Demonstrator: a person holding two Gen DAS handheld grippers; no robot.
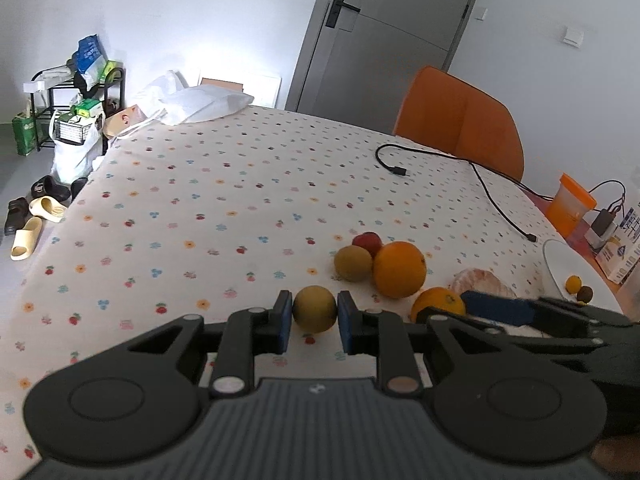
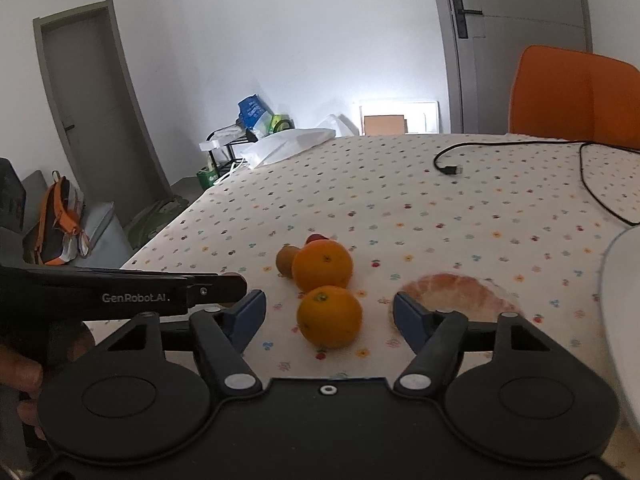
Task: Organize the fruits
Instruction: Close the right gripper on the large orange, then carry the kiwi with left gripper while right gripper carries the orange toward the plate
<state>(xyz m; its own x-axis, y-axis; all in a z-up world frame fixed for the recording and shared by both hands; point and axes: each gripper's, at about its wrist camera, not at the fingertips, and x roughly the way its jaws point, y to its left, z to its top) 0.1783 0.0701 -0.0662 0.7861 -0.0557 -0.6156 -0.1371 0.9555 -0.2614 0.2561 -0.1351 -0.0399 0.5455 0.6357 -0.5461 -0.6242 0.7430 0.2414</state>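
In the left wrist view my left gripper [image 1: 314, 316] has its blue pads on either side of a yellow-green round fruit [image 1: 314, 309] on the table. Behind it lie another yellow-green fruit [image 1: 353, 263], a red fruit [image 1: 367, 242], a large orange [image 1: 399, 269], a smaller orange [image 1: 438, 303] and a peeled pomelo piece [image 1: 482, 282]. In the right wrist view my right gripper [image 2: 329, 314] is open around the smaller orange [image 2: 329, 317], not touching it. The large orange [image 2: 322, 265] and pomelo piece [image 2: 452, 294] are beyond.
A white plate [image 1: 560, 264] at the right holds two small fruits [image 1: 579, 289]. A black cable [image 1: 492, 196] crosses the flowered tablecloth [image 1: 200, 208]. An orange chair [image 1: 460, 120], an orange cup [image 1: 570, 206], and a white bag [image 1: 200, 104] stand further off.
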